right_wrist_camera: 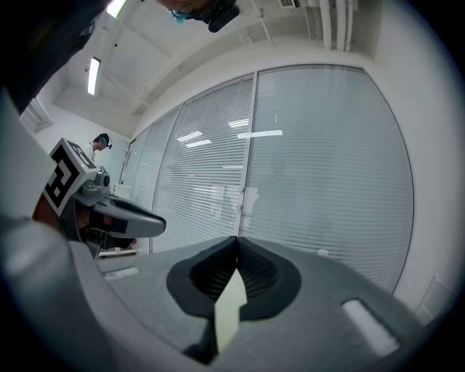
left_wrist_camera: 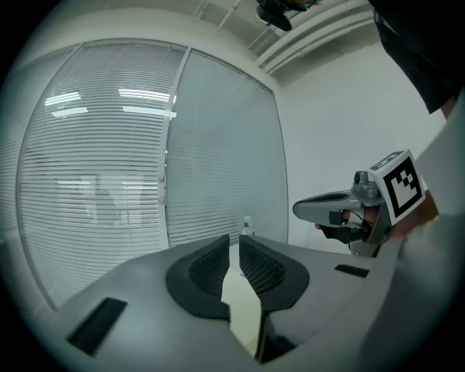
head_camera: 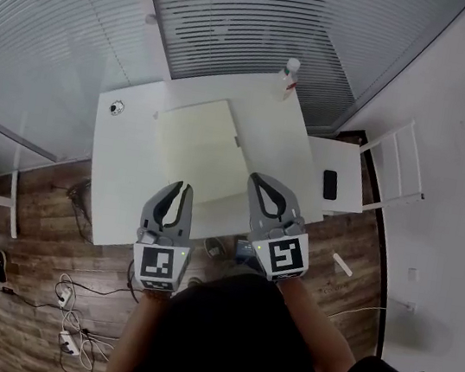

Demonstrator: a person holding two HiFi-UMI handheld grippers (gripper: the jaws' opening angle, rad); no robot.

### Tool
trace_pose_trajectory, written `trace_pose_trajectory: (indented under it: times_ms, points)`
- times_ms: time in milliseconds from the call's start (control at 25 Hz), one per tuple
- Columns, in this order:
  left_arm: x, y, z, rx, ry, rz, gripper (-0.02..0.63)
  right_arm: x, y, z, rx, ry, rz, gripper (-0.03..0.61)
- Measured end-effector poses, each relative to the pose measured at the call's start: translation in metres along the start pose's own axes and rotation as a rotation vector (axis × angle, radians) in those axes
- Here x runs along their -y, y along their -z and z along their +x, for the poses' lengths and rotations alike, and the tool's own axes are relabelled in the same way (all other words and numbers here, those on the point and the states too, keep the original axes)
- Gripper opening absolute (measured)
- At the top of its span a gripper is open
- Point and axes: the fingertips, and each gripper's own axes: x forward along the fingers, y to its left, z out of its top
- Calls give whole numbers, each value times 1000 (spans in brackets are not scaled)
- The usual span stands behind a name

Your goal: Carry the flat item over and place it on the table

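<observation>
The flat item is a pale cream sheet [head_camera: 198,153], seen in the head view over the white table [head_camera: 117,197]. I cannot tell whether it rests on the tabletop. My left gripper [head_camera: 181,192] is shut on the sheet's near edge at the left. My right gripper [head_camera: 260,182] is shut on the same edge at the right. In the left gripper view the cream sheet [left_wrist_camera: 243,305] runs edge-on between the shut pads of the left gripper [left_wrist_camera: 234,243], with the right gripper [left_wrist_camera: 327,209] alongside. The right gripper view shows the sheet [right_wrist_camera: 229,305] pinched the same way by the right gripper [right_wrist_camera: 236,247].
A small bottle [head_camera: 290,76] stands at the table's far right corner and a small round object [head_camera: 117,107] lies at its far left. A white chair [head_camera: 393,167] and a side surface with a black phone [head_camera: 330,185] stand to the right. Cables [head_camera: 74,304] lie on the wooden floor.
</observation>
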Motion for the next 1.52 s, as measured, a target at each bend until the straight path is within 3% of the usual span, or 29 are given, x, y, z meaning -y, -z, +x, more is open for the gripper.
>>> trace_pose_trajectory:
  times_ms: [1120, 1520]
  points:
    - [7, 13, 6, -19, 9, 10, 52, 21, 16, -10, 18, 41, 48, -3]
    - [1, 12, 10, -17, 14, 23, 52, 19, 14, -6, 8, 27, 4, -3]
